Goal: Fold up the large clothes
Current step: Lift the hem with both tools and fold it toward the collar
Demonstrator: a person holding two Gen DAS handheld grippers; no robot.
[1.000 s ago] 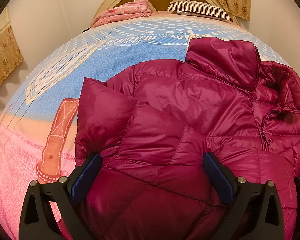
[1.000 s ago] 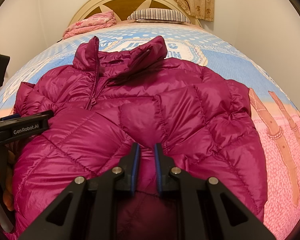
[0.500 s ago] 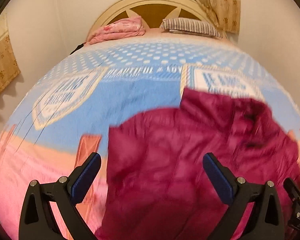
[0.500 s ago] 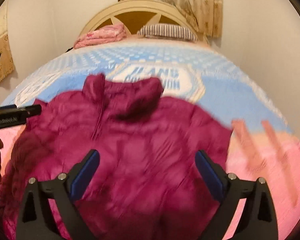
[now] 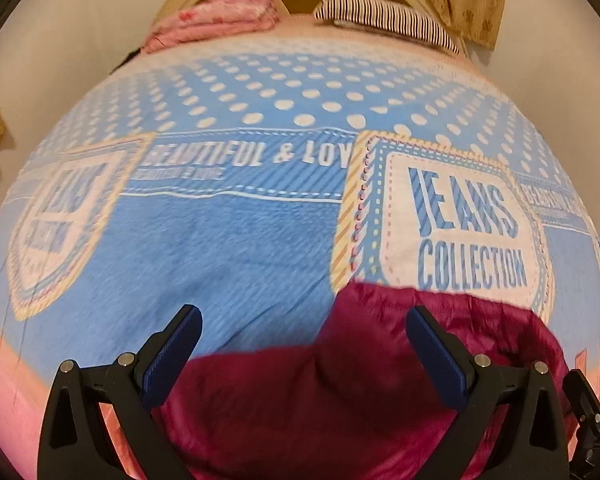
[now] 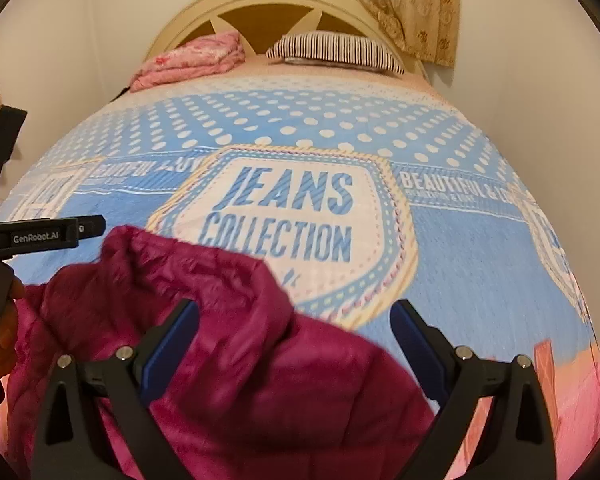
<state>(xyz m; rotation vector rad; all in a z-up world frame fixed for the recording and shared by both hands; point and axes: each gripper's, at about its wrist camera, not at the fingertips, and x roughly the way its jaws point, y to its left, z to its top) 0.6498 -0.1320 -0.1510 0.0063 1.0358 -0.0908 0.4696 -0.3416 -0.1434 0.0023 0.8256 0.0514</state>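
Note:
A magenta quilted puffer jacket (image 5: 340, 392) lies on the bed, low in both wrist views; in the right wrist view the jacket (image 6: 236, 352) shows its collar end toward the headboard. My left gripper (image 5: 304, 344) hangs above it with jaws wide open and nothing between the pads. My right gripper (image 6: 296, 340) is also open above the jacket, touching nothing. The left gripper's body (image 6: 40, 236) and a hand (image 6: 4, 320) show at the left edge of the right wrist view. The jacket's lower part is hidden below both frames.
The bed cover (image 6: 460, 248) is blue with white dots and a "JEANS COLLECTION" patch, pink near the foot. A folded pink blanket (image 6: 188, 60) and a striped pillow (image 6: 336, 50) lie by the cream headboard (image 6: 276, 8). Walls close in on both sides; curtains (image 6: 412, 4) hang behind.
My right gripper let go of the jacket fold and opened wide. Both grippers rose and pulled away, so the jacket has slid down toward the bottom of both views.

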